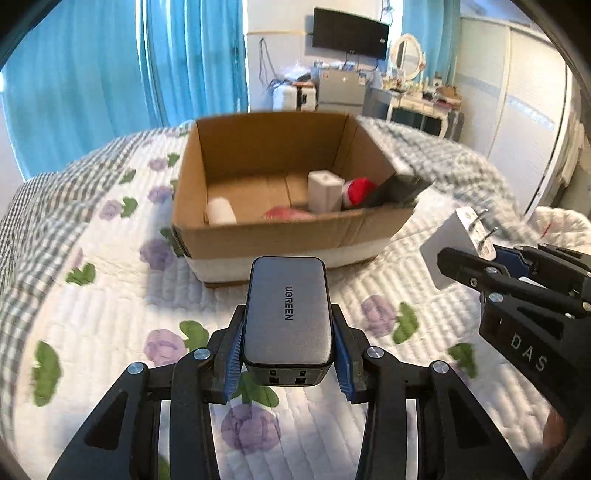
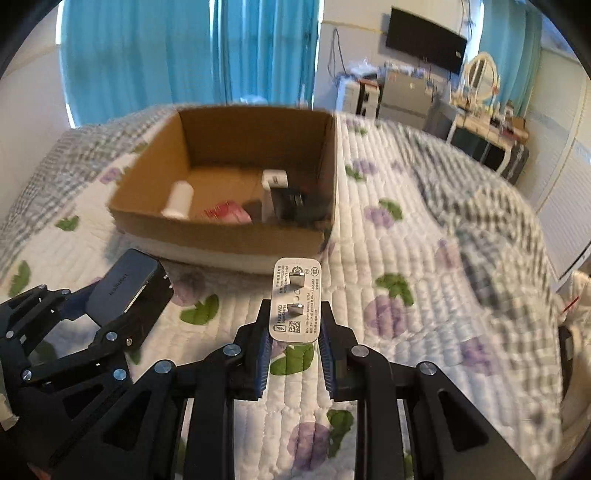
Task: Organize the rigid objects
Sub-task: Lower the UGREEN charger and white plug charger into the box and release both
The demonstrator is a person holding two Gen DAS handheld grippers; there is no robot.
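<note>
My left gripper is shut on a dark grey charger, held above the quilt just in front of the cardboard box. My right gripper is shut on a white charger with its two prongs facing the camera. The left wrist view shows the right gripper and white charger at the right; the right wrist view shows the left gripper with the grey charger at the left. In the box lie a white cylinder, a white adapter, a red item and a dark block.
The box stands on a bed with a white quilt printed with purple flowers and green leaves. Blue curtains, a wall television and a dressing table with clutter lie beyond the bed.
</note>
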